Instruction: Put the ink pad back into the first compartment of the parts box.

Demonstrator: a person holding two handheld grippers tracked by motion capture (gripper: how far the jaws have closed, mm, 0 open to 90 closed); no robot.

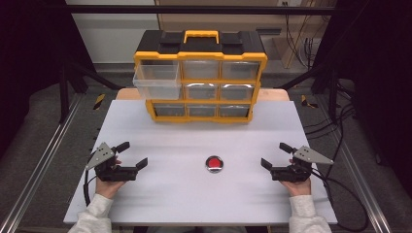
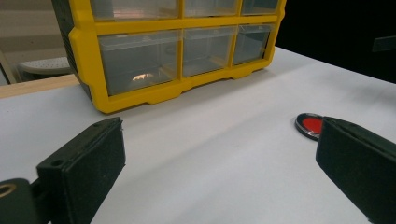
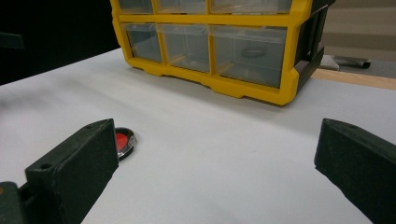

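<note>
— Both hands sit at the near edge of the table, wrists resting on it, left gripper and right gripper each with jaws spread wide and nothing between them. Looks like a ready pose, one to either side of the work

— And the thing they flank?

— Round red disc with a shiny metal rim, lying flat on the bare white surface about midway between the two grippers, well apart from each. In the left gripper view the disc peeks out beside one jaw; in the right gripper view it is partly behind a jaw

— Room to reach it?

— Plenty: open tabletop on all sides of the disc, nothing beside it to bump

— Farther back?

— Yellow-and-black drawer organizer stands at the far edge, fronts facing the person. Its top-left clear drawer is pulled out and overhangs the table, likely left open to receive the disc. I judge the path there is clear, though the drawer's front lip must be cleared from above
</note>
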